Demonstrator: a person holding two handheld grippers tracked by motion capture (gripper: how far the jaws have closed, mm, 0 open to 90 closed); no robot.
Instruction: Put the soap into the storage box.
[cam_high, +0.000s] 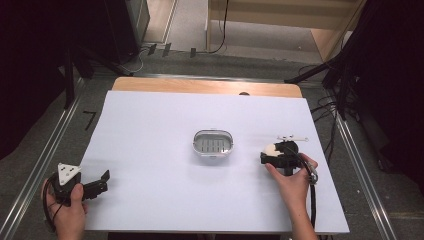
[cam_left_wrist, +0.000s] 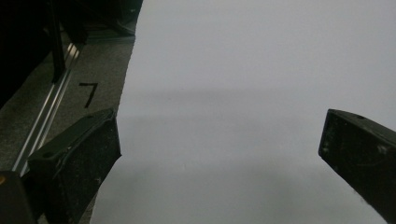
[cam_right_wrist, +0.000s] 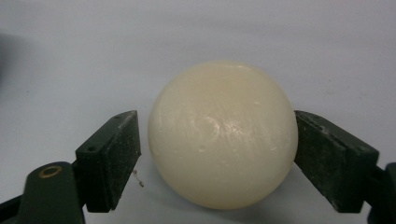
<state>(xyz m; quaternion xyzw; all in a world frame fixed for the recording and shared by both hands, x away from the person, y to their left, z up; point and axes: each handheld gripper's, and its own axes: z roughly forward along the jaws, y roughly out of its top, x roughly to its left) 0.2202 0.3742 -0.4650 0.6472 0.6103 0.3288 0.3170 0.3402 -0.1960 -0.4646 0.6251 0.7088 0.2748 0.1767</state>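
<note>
A round cream bar of soap (cam_right_wrist: 223, 135) lies on the white table sheet (cam_high: 160, 130), right of centre (cam_high: 269, 148). My right gripper (cam_right_wrist: 217, 123) is down at the sheet with the soap between its jaws. In the right gripper view the right-hand pad (cam_right_wrist: 322, 154) touches the soap, while the left-hand pad (cam_right_wrist: 119, 149) stands a thin sliver off it. An oval clear soap dish (cam_high: 213, 142) with a slotted grey insert sits at the table's centre, to the left of the soap. My left gripper (cam_high: 103, 182) rests open at the near left corner, nothing between its jaws (cam_left_wrist: 219, 130).
The sheet's left edge runs just beside my left gripper, with grey floor, a metal rail (cam_left_wrist: 44, 126) and a black "7" mark (cam_left_wrist: 88, 93) beyond it. A wooden strip (cam_high: 207, 86) shows along the table's far edge. Black stands and cables flank both sides.
</note>
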